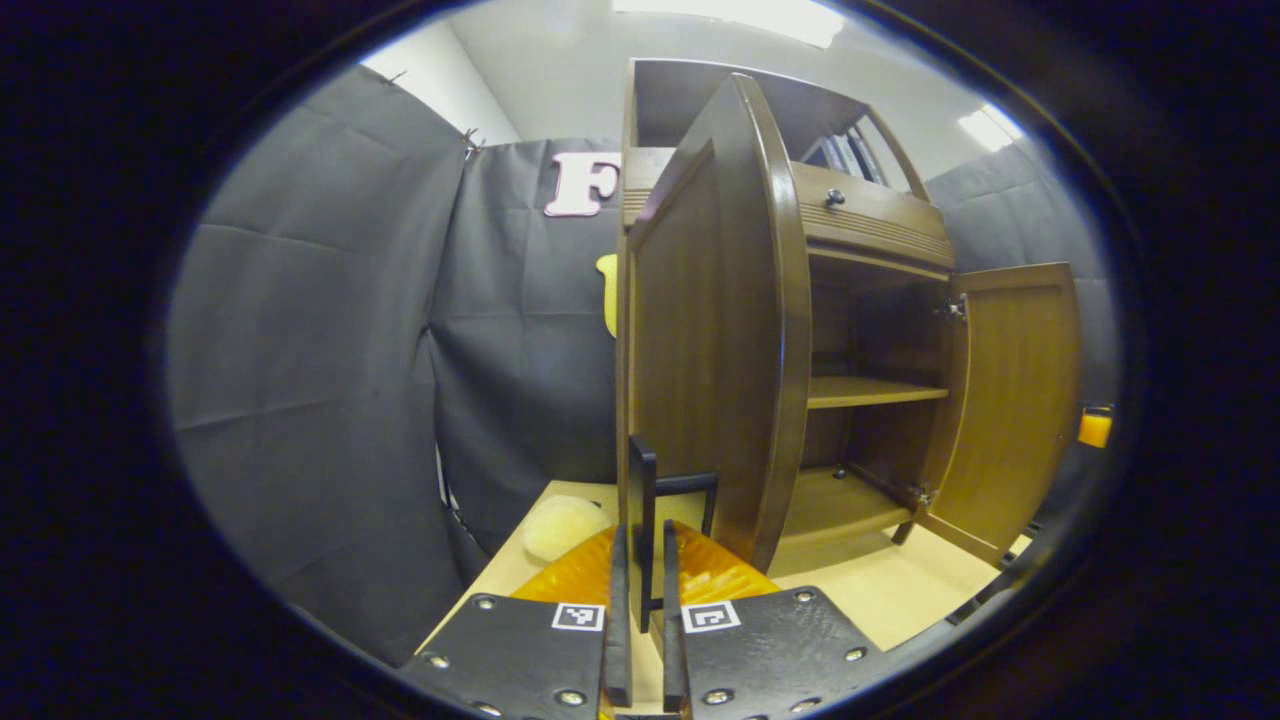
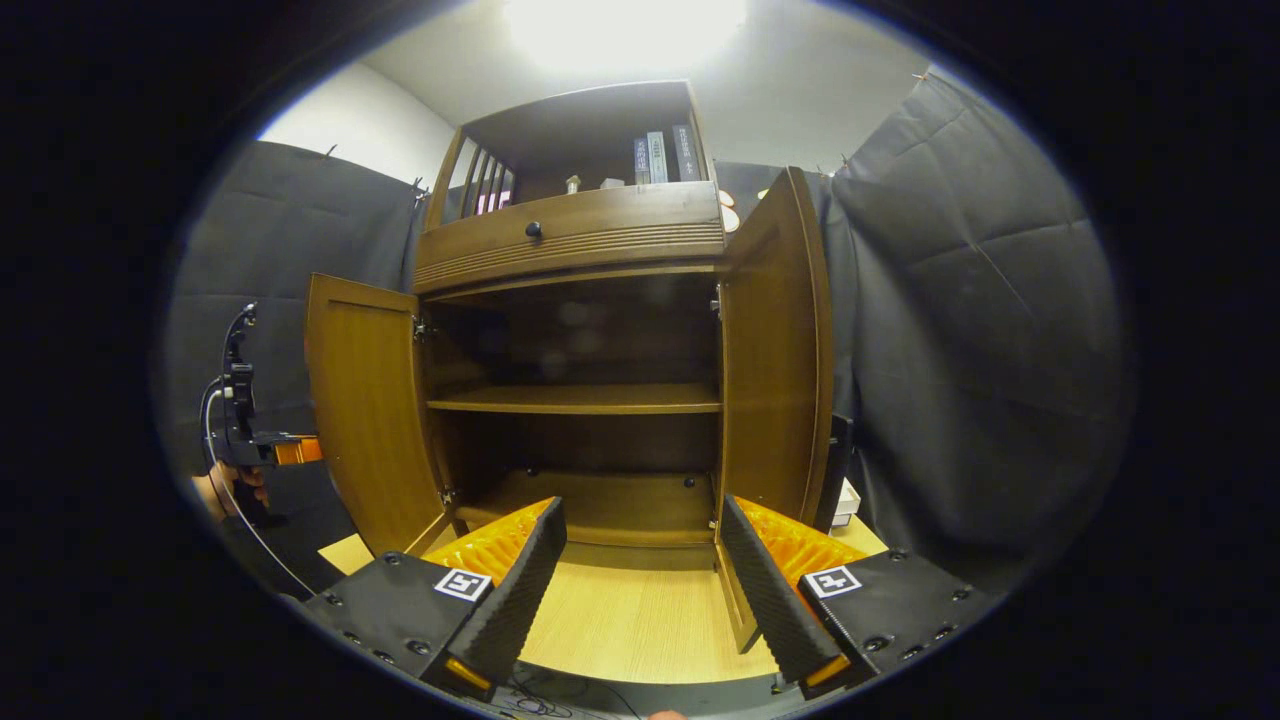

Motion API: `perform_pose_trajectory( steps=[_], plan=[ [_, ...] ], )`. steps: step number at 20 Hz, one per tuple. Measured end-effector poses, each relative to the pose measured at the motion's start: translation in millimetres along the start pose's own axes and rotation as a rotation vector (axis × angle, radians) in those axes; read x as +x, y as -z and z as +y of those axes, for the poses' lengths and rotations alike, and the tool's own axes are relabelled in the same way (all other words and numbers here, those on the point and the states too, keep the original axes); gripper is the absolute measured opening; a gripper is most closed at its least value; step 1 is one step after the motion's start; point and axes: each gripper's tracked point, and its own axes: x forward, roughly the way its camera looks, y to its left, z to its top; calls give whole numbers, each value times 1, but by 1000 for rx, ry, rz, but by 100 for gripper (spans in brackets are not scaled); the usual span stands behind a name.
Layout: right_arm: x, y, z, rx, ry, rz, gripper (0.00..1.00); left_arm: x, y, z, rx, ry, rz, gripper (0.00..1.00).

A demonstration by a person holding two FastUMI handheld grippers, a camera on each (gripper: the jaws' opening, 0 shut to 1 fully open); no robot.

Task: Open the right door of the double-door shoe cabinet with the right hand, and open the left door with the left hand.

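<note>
The brown wooden shoe cabinet (image 2: 575, 235) stands with both doors swung out. Its left door (image 1: 700, 350) is edge-on right before me in the left gripper view. My left gripper (image 1: 643, 530) is shut on that door's black bar handle (image 1: 641, 480). In the right gripper view the left door (image 2: 365, 420) hangs open at the left, with the left gripper (image 2: 240, 420) and a hand at its outer edge. The right door (image 2: 775, 350) is open at the right. My right gripper (image 2: 642, 505) is open in front of the bottom shelf and touches nothing.
A drawer with a dark knob (image 2: 533, 230) sits above the doors, and books (image 2: 660, 155) stand on the top shelf. The cabinet rests on a light wooden platform (image 2: 640, 610). A pale round object (image 1: 560, 525) lies on the platform, left of the left door. Black cloth walls close in on both sides.
</note>
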Motion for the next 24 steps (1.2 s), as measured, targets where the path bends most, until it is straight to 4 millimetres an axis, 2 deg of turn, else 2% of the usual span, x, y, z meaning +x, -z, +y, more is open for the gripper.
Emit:
perform_pose_trajectory(
  steps=[5,7,8,10,14,17,18,20,23,24],
  plan=[
    [6,1,23,4,14,3,92,-5,3,34,3,-9,-5,13],
    [11,0,35,-2,16,3,100,-9,4,54,-1,-24,-9,13],
    [12,0,41,-4,13,1,98,-9,3,63,-6,-27,-12,11],
    [16,0,54,-10,9,-1,98,-10,3,72,-20,-10,-11,16],
    [21,-2,72,-28,14,-9,98,-16,4,76,-19,9,-21,15],
    [24,-4,79,-26,0,-10,98,-39,0,81,-30,-14,-39,15],
    [23,-5,79,-25,-3,-14,95,-47,-4,80,-32,-21,-50,15],
    [28,-9,74,-27,-5,-29,98,-64,-9,77,-26,-40,-70,16],
    [24,-11,63,-32,3,-33,98,-101,-18,58,-41,-53,-107,16],
    [22,-13,58,-27,6,-38,98,-107,-24,50,-42,-47,-117,16]
  ],
)
